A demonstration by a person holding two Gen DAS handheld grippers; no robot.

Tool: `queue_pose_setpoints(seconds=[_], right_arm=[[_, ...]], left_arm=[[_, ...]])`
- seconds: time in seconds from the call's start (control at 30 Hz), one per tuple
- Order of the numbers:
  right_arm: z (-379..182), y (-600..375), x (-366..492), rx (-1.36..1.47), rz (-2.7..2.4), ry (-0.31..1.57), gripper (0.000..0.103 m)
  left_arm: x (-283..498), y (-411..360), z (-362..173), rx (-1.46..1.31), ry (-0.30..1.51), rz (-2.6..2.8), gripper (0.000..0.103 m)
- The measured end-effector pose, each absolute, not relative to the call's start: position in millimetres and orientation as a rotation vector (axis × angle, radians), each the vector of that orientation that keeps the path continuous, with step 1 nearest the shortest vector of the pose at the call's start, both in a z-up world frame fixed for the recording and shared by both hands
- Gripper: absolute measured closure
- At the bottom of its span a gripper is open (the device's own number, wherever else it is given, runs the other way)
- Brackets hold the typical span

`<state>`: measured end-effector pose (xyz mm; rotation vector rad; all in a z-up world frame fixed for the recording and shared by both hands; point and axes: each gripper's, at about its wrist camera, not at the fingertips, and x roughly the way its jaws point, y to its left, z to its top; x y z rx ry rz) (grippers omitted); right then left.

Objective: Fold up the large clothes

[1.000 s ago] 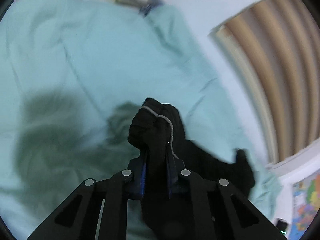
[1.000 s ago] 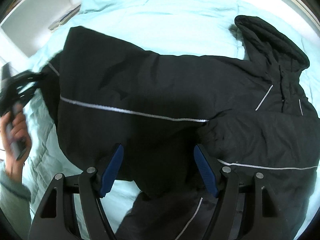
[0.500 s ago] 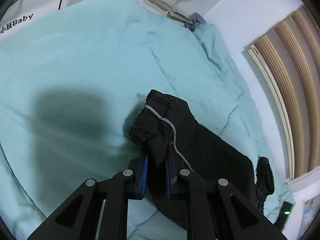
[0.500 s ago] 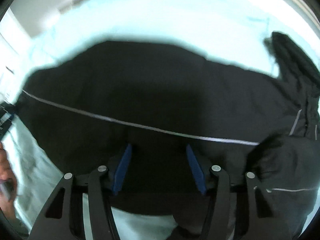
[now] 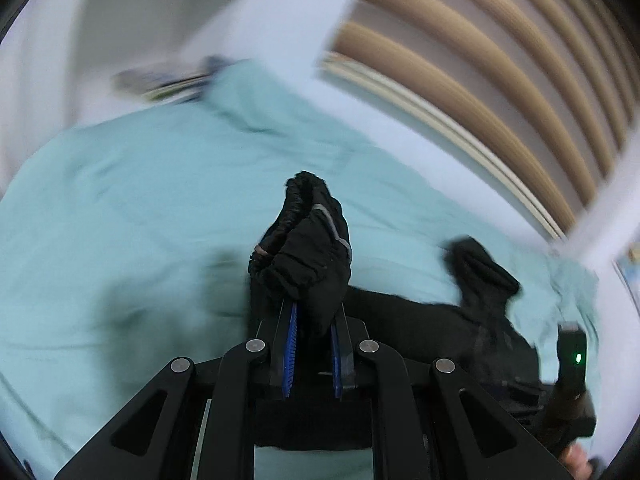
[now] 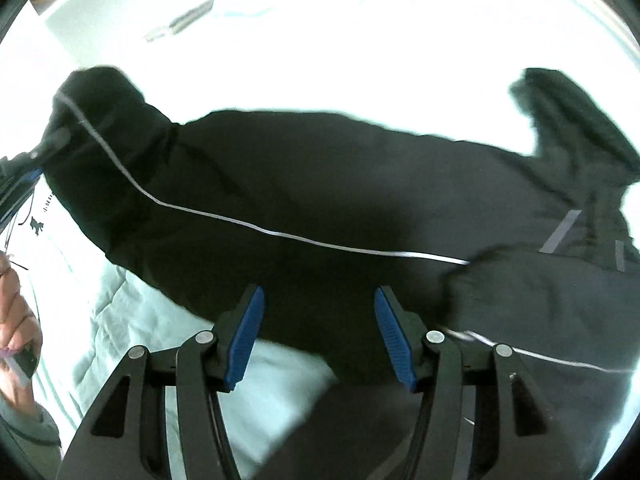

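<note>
Left tongs [image 5: 312,332] clamp the black padded jacket's [image 6: 320,200] elastic cuff [image 5: 304,240], right tongs [image 6: 318,334] gape above its body; the sleeve fold seems underway, needing an inward carry.

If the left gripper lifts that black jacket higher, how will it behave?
The black jacket likely drapes limply: its cuff bunches in the left gripper. Its puffy folds suggest some weight, so most probably drags over the quilt.
</note>
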<state>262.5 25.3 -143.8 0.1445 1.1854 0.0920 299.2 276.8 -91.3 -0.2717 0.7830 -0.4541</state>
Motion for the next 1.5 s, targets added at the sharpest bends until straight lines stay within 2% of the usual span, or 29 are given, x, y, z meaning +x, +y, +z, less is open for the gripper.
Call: queue_pose_setpoints(seconds=[0.2,0.43,0.6,0.8,0.9,1.03,1.13,1.2,1.5], right_arm=[[-111.1,-32.4,215.7,0.196,-0.043,1.165,0.041],[-117.6,-116.1,173.5,0.309,-0.201,1.176,0.041],[-135.9,-156.0,143.5,0.387,-0.274,1.208,0.041],[-160.3,-182.1,127.3,0.432,-0.292,1.261,0.041],[-166.8,-185.9,128.3,0.439,-0.281,1.272,0.041],[-165.2,-191.7,123.2,0.480,-0.234,1.260,0.041],[-161.2,-194.7,126.2,0.526,-0.184,1.239,0.040],[-161.0,-195.9,130.6,0.573,-0.142,1.221,0.035],[-198.2,-190.7,174.9,0.758,-0.039,1.219,0.033]], left_arm=[[275.4,185.0,-76.6,-0.186,0.782,-0.670,0.089],[252.0,69.5,-98.7,-0.106,0.867,-0.895,0.089],[229.7,-4.2,-132.2,-0.006,0.958,-1.006,0.089],[210.0,-67.0,-201.9,0.165,1.129,-0.993,0.087],[203.4,-70.9,-209.5,0.146,1.188,-1.016,0.083],[208.2,-54.0,-206.4,-0.003,1.295,-1.129,0.050],[208.9,-42.3,-194.6,-0.071,1.331,-1.132,0.047],[207.5,-34.2,-182.0,-0.082,1.311,-1.125,0.047],[213.0,15.7,-140.2,-0.144,1.221,-0.993,0.046]])
